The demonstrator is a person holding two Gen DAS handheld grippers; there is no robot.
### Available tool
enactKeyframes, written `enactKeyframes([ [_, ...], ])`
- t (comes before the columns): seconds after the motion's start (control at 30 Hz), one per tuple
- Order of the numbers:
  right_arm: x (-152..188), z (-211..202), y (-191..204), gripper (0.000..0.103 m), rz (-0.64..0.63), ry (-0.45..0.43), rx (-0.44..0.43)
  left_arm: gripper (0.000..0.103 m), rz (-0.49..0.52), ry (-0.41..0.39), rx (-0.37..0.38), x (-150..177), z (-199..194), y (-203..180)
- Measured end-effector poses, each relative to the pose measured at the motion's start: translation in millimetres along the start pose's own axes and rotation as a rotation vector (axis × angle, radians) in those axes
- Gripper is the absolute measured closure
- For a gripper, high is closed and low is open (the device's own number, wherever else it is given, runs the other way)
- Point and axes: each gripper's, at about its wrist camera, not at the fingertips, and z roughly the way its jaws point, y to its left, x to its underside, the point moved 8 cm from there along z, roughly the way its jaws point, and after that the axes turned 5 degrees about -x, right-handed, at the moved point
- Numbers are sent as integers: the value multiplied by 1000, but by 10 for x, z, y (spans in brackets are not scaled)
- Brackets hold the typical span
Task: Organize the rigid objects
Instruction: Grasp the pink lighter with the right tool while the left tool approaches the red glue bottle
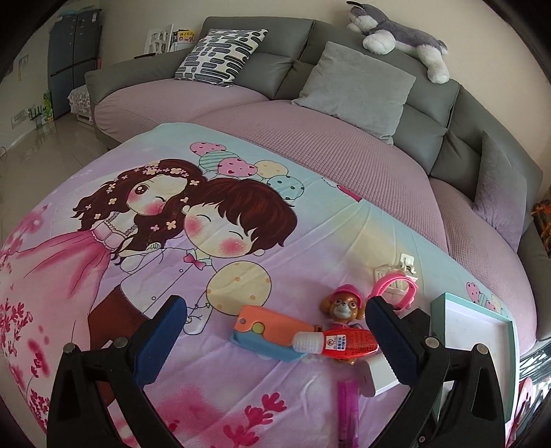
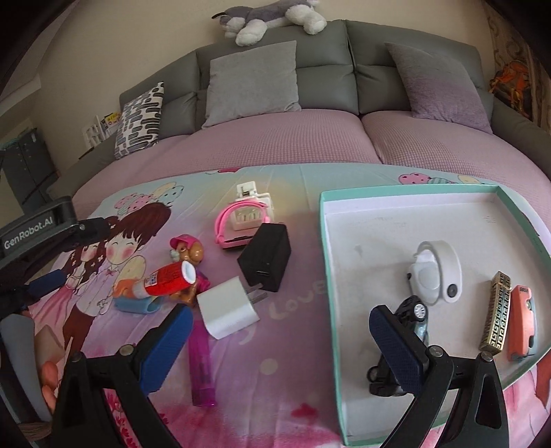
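A teal-rimmed white tray lies on the cartoon blanket at the right; it also shows in the left wrist view. In it lie a white watch, a toy car, a bronze lighter and an orange item. Left of it lie a white charger, black charger, red bottle, dog figure, pink band, purple tube and orange-blue item. My left gripper is open over the bottle. My right gripper is open and empty.
A grey sofa with cushions and a plush husky stands behind the blanket-covered table. A white clip lies beside the pink band. The left gripper's body shows at the left in the right wrist view.
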Motion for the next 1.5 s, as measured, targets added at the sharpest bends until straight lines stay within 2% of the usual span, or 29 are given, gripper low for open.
enactKeyframes([
  [0.2,140,171,281,0,-60,67,-29,0,-36,34,-6,51,69,210],
  [0.5,305,342,464,3,-96,139,-44,0,55,148,-82,247,282,355],
  [0.67,408,451,505,13,-124,187,-30,0,39,173,-36,273,304,310],
  [0.73,440,500,503,14,-138,197,-14,0,46,176,-27,279,306,273],
  [0.9,463,505,489,17,-165,199,11,0,50,197,-9,306,338,211],
  [1.07,446,458,382,34,-147,191,39,0,33,212,4,315,363,193],
  [1.5,427,396,332,50,-140,191,30,0,6,236,48,329,358,43],
])
